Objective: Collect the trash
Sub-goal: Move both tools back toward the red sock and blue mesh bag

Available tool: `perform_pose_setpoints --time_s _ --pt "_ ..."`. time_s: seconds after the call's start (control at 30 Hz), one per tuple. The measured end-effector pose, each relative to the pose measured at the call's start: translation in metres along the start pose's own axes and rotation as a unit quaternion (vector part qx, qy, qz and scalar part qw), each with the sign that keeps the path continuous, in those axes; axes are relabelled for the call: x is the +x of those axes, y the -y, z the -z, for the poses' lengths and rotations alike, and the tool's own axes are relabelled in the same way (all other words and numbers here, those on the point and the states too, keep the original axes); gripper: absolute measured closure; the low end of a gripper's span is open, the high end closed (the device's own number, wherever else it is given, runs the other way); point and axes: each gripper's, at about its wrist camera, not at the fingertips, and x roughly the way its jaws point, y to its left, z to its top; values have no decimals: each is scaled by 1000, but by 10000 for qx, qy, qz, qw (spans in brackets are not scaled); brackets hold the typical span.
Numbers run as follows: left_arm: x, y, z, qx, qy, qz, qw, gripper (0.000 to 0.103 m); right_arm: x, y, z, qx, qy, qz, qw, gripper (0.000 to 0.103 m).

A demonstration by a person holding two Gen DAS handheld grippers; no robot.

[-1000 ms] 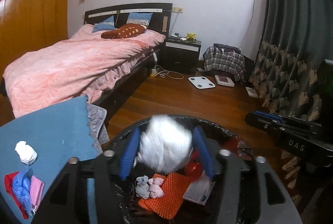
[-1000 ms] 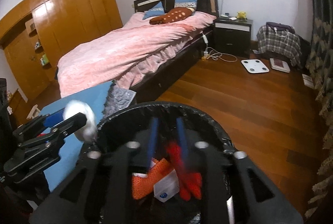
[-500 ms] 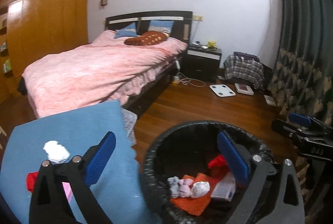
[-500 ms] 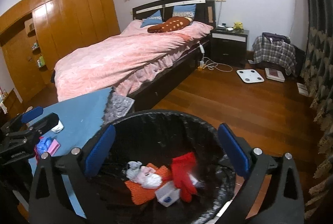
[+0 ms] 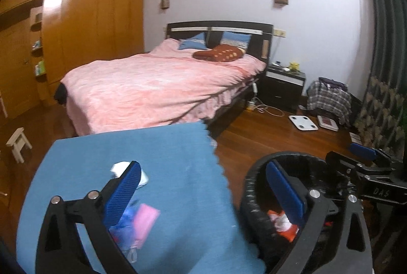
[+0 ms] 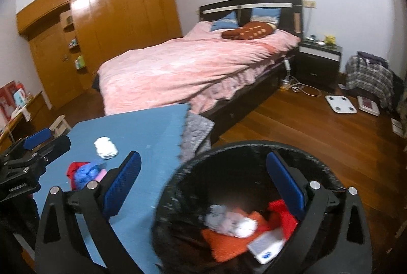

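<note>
Blue cloth (image 5: 162,172) covered the table where the uncollected trash lay, and you held both tongs released and empty above it. Your left gripper (image 5: 203,187) had its jaws spread wide, one pad over the cloth and the other over the black bin (image 5: 250,187). Your right gripper (image 6: 203,177) was likewise wide apart, one jaw over the table edge and one inside the bin mouth. The bin already held an orange net, a red item, a small white box and some pale wads. On the cloth, a crumpled white tissue (image 6: 105,148) sat apart from a small heap of red, blue and pink scraps (image 6: 85,172), which lay nearer you. In the left wrist view both lay low and to the left, just beside the left jaw, the tissue (image 5: 119,168) partly hidden behind the pad. Judged from this, your left gripper was the nearer tool. The tissue showed no clear long axis, so approach angle should matter little; the heap looked loose and may part under a pinch.
</note>
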Motion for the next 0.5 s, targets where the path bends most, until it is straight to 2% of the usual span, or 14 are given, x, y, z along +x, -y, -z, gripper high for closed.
perform_pose_setpoints --time_s 0.5 --pt "-21 -103 24 -602 -35 -780 9951 6 51 -112 -1 -569 -246 -660 9959 7"
